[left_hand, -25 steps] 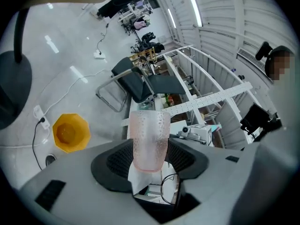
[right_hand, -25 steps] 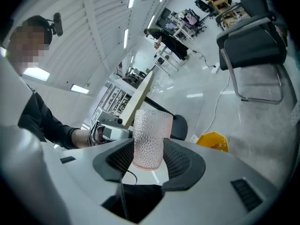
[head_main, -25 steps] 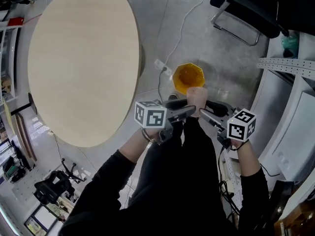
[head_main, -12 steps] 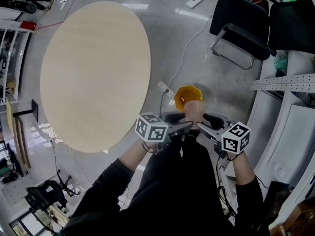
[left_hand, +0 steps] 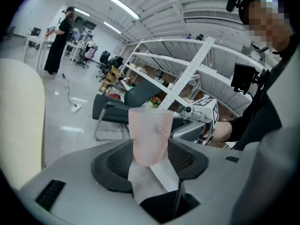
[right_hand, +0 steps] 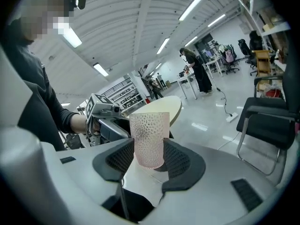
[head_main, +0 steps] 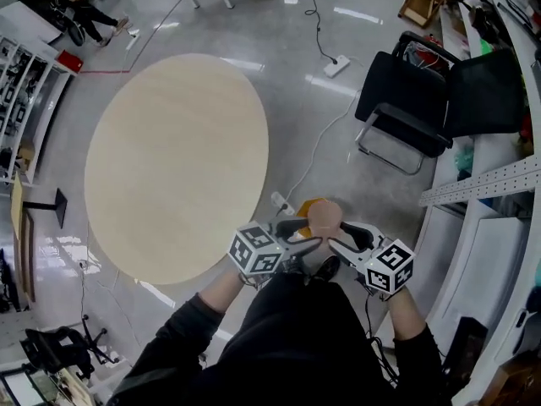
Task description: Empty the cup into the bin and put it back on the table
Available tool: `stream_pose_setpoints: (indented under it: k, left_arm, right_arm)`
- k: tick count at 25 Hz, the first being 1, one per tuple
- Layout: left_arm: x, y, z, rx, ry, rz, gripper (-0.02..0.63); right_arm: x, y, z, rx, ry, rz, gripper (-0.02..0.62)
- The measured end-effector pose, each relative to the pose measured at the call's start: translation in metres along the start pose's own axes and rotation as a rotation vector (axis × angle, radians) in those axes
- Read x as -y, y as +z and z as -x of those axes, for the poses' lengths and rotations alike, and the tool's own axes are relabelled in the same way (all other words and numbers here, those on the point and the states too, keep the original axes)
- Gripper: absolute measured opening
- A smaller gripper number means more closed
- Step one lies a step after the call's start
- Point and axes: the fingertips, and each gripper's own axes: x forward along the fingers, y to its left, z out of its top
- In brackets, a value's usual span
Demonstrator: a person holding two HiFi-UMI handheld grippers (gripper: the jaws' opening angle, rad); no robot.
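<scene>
Between left tool (left_hand: 150, 150) and right tool (right_hand: 149, 156), upright cup (head_main: 325, 217).

1. The cup (left_hand: 150, 135) clamped by both my tongs is translucent pink plastic, dimpled all over.
2. My left gripper (left_hand: 150, 159) and right gripper (right_hand: 149, 162) have smooth matt grey plastic shells; their pads (left_hand: 118, 161) on the cup are black and finely ribbed.
3. The table (head_main: 177, 163) top looks like pale matt wood.
4. The floor (head_main: 296, 117) around the table is grey and glossy, mirroring lights.
5. The chair (head_main: 401, 112), well apart from the table, has black matt padding on a shiny metal tube frame.
6. My sleeve (head_main: 182, 345) is black matt cloth.
</scene>
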Motion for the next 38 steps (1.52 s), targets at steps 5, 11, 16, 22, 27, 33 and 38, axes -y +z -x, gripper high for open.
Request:
stream_pose_setpoints:
  k: [5, 11, 16, 22, 27, 33, 38]
  left_arm:
    - [0.023, 0.022, 0.021, 0.039, 0.077, -0.129, 0.242]
    - [0.048, 0.045, 0.023, 0.08, 0.15, -0.288, 0.242]
    - [0.07, 0.061, 0.024, 0.12, 0.222, -0.437, 0.242]
    - [0.082, 0.058, 0.027, 0.146, 0.33, -0.549, 0.242]
    - [0.074, 0.033, 0.045, 0.132, 0.406, -0.537, 0.242]
    - [0.048, -0.003, 0.087, 0.129, 0.493, -0.461, 0.242]
    - [0.022, -0.033, 0.129, 0.166, 0.56, -0.415, 0.242]
  right_arm:
    - [-0.023, 0.028, 0.012, 0.029, -0.017, 0.153, 0.202]
    - [-0.032, 0.046, 0.036, 0.061, -0.028, 0.265, 0.202]
    - [-0.042, 0.061, 0.057, 0.086, -0.076, 0.398, 0.202]
    - [-0.052, 0.059, 0.062, 0.089, -0.085, 0.517, 0.202]
    - [-0.067, 0.042, 0.04, 0.059, -0.026, 0.518, 0.202]
    - [-0.095, 0.029, -0.007, -0.016, 0.054, 0.561, 0.202]
    - [-0.122, 0.018, -0.058, -0.052, 0.12, 0.595, 0.202]
